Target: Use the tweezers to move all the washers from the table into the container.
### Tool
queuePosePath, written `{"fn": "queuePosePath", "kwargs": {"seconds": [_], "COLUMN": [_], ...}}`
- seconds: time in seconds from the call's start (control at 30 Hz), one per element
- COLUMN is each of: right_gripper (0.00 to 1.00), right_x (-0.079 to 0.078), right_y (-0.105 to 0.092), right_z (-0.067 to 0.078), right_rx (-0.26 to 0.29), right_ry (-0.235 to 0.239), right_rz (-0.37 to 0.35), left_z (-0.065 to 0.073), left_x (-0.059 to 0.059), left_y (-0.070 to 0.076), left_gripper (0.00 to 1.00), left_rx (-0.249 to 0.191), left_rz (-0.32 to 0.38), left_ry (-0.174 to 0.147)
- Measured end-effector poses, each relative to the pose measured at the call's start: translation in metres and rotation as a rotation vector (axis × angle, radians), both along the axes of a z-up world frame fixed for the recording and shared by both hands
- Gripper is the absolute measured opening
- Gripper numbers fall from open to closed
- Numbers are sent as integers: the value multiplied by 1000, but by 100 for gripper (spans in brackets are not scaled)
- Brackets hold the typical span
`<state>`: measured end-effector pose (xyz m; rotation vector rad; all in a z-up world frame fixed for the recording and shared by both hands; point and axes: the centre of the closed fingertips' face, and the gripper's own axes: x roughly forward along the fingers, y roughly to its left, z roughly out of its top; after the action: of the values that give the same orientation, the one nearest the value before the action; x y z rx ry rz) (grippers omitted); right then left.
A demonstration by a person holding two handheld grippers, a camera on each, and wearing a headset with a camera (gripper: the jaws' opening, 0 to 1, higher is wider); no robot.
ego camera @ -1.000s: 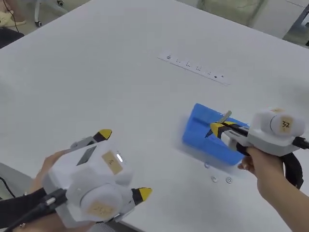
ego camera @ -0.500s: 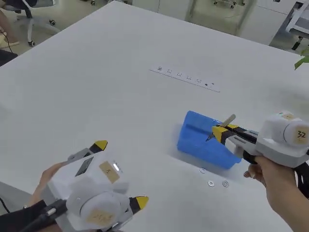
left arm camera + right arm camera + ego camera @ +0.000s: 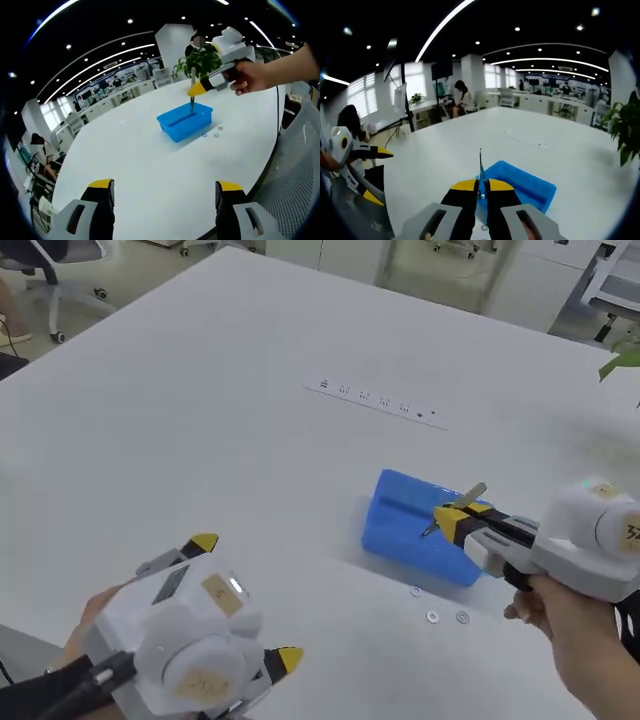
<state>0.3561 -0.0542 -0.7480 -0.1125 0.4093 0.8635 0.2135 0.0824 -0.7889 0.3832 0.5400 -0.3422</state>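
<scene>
The right gripper (image 3: 450,520) has its jaws pinching the tweezers (image 3: 470,494), tip over the blue container (image 3: 388,540). The left gripper (image 3: 245,601) has its jaws spread wide, empty. Three washers (image 3: 432,617) lie on the surface (image 3: 200,390) beside the container, as before.

Washers (image 3: 432,617) lie on the table (image 3: 200,420) — just beside the container (image 3: 400,530).
</scene>
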Motion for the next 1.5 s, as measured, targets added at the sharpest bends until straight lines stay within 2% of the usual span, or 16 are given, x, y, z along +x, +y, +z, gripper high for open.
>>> {"fn": "queuePosePath", "kwargs": {"seconds": [0.2, 0.63, 1.13, 1.5], "right_gripper": [3, 3, 3, 3], "right_x": [-6, -4, -4, -1], "right_y": [-3, -9, -3, -7], "right_z": [-11, -35, -46, -54], "right_rx": [-4, -32, -39, -65], "right_ry": [23, 58, 75, 87], "right_rz": [-1, -19, -19, -19], "left_z": [-1, -3, -5, -5], "left_x": [-1, -1, -2, -2], "left_y": [-1, 0, 1, 1], "left_gripper": [85, 85, 84, 84], "left_rx": [2, 6, 15, 15], "left_rz": [-4, -5, -1, 0], "left_ry": [5, 15, 27, 28]}}
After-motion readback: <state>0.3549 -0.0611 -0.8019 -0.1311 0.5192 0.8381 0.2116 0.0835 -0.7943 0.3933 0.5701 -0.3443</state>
